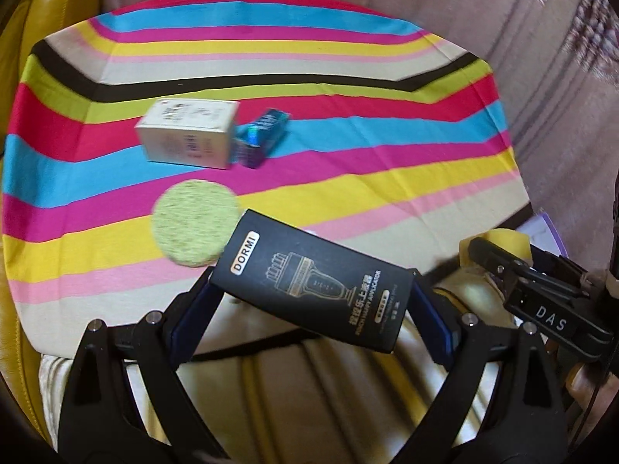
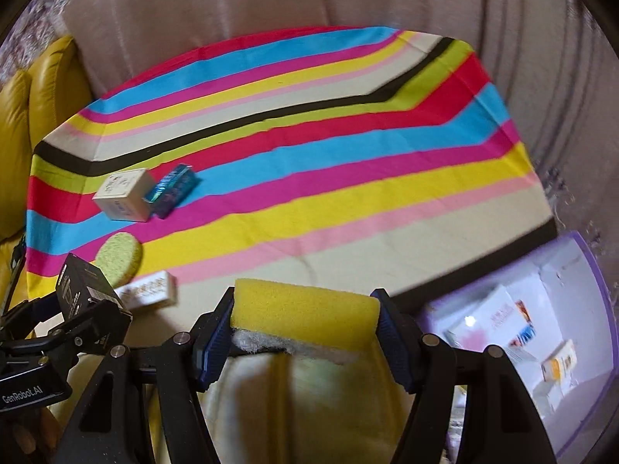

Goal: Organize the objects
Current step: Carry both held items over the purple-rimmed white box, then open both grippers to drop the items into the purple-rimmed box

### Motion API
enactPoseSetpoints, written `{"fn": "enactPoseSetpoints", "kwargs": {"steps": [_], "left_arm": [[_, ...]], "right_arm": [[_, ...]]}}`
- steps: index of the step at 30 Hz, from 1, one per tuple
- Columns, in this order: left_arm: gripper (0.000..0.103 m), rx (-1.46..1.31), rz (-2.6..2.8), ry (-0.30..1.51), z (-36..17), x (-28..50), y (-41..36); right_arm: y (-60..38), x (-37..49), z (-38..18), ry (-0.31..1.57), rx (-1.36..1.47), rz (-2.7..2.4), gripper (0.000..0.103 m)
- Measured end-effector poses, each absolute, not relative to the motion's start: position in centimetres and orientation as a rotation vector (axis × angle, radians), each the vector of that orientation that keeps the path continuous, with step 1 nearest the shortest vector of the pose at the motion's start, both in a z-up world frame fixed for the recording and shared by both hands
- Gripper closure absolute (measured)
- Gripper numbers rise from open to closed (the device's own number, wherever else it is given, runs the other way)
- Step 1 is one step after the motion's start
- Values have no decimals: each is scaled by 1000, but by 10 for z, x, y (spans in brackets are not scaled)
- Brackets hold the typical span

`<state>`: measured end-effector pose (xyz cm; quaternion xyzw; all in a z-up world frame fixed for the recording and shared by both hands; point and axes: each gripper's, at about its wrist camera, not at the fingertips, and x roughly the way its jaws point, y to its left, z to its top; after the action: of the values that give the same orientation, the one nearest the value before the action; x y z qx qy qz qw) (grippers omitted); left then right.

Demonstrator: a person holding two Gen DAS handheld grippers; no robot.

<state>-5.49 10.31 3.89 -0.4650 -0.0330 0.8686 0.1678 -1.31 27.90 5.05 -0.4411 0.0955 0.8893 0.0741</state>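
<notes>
My left gripper (image 1: 311, 290) is shut on a black box marked DORMI (image 1: 311, 280), held across its jaws above the near edge of the striped cloth (image 1: 348, 178). My right gripper (image 2: 305, 319) is shut on a yellow sponge (image 2: 305, 307) with a white scrub layer underneath. On the cloth lie a white box (image 1: 189, 135), a shiny blue box (image 1: 261, 135) touching it, and a round green pad (image 1: 195, 224). The right wrist view also shows a small white box (image 2: 149, 292) near the cloth's front edge, beside the left gripper (image 2: 83, 305).
A lilac-rimmed open container (image 2: 597, 309) with several white packages sits to the right of the cloth. A yellow leather cushion (image 2: 42, 92) lies at the left and pinkish fabric (image 2: 309, 0) behind. The right gripper (image 1: 499, 261) shows at the left view's right edge.
</notes>
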Motion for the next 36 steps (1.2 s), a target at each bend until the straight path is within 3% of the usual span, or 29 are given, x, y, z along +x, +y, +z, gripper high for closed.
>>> {"fn": "enactPoseSetpoints", "kwargs": {"steps": [21, 36], "left_arm": [[9, -1237, 2128, 165, 40, -31, 305], [9, -1218, 1918, 60, 36, -41, 428]], "right_arm": [[446, 86, 35, 472, -1197, 2401, 35], [530, 131, 12, 540, -1160, 2224, 35]]}}
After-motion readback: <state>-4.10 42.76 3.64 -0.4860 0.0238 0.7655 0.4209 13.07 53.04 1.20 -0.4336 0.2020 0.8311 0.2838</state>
